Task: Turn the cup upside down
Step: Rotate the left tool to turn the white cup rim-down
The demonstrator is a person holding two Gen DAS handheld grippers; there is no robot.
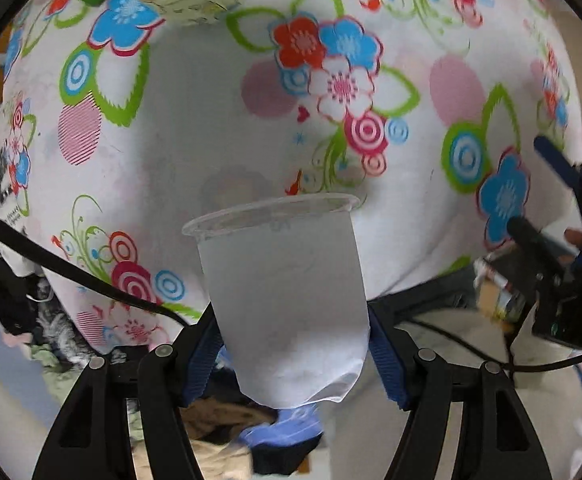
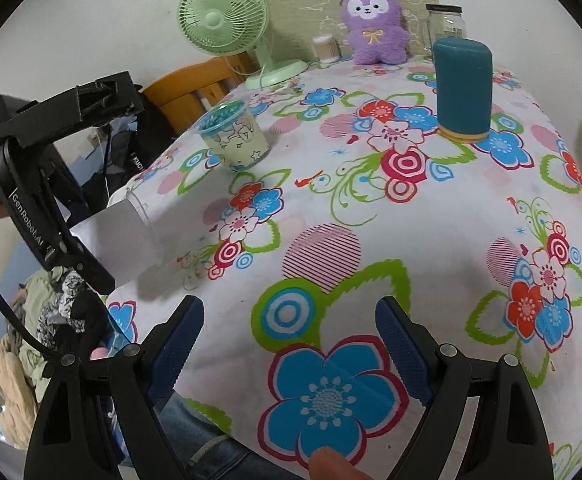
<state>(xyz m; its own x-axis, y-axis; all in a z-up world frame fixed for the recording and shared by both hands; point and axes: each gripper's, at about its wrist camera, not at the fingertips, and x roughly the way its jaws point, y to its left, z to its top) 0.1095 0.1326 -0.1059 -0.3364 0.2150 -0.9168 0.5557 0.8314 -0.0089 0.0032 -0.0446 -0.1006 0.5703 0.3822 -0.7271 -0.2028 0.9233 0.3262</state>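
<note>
Left wrist, cup [image 1: 287, 300] clamped between jaws, seemingly tilted, right jaws apart, bare

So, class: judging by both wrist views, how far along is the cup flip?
Done: the left gripper has grasped the translucent cup near its base and holds it off the floral tablecloth. In hand: the cup is tilted on its side in the right view, rim toward the table. Left: finishing the turn and setting it down. The right gripper is open, idle.
</note>
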